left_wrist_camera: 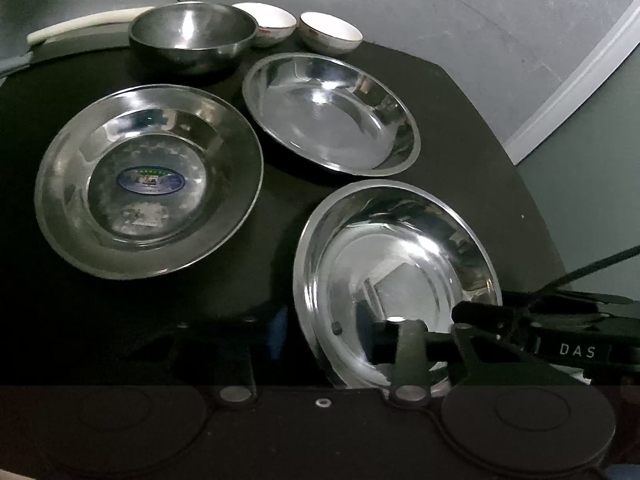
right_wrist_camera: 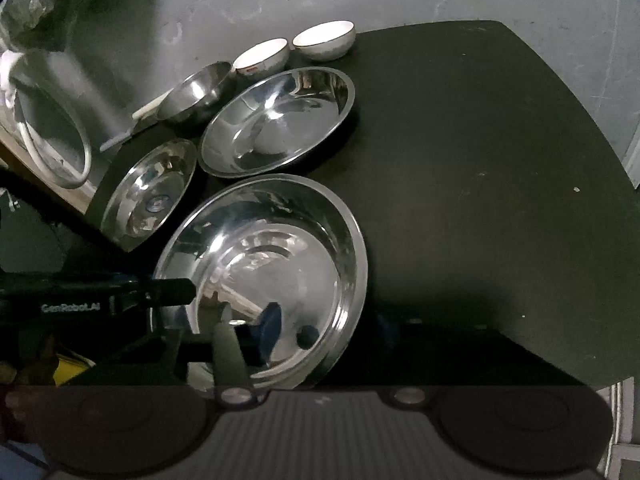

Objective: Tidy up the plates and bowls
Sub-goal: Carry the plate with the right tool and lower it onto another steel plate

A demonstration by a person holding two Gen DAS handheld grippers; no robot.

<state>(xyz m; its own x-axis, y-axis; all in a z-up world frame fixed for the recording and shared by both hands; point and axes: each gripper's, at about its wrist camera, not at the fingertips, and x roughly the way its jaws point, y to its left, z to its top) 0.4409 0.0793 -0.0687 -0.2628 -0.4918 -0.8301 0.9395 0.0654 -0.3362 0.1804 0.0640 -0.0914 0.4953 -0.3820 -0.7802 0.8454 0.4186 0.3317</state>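
Observation:
Three shiny steel plates lie on a black table [left_wrist_camera: 460, 120]. The nearest plate [left_wrist_camera: 400, 248] [right_wrist_camera: 280, 248] sits between both tools. My left gripper [left_wrist_camera: 332, 336] is open, its jaws on either side of that plate's left rim. My right gripper [right_wrist_camera: 328, 332] is open too, one blue pad inside the plate and the other jaw outside its right rim. A plate with a blue sticker [left_wrist_camera: 148, 184] [right_wrist_camera: 148, 196] lies to the left. A third plate [left_wrist_camera: 332, 116] [right_wrist_camera: 276, 120] lies farther back. Behind stand a steel bowl [left_wrist_camera: 192, 36] [right_wrist_camera: 196, 92] and two white bowls [left_wrist_camera: 266, 22] [left_wrist_camera: 330, 32].
A white handle-like object [left_wrist_camera: 80, 24] lies at the table's far left corner. A round metal-and-white ring shape [right_wrist_camera: 52, 132] stands off the table to the left. The table's right half [right_wrist_camera: 480, 160] is bare black surface, with grey floor beyond its edges.

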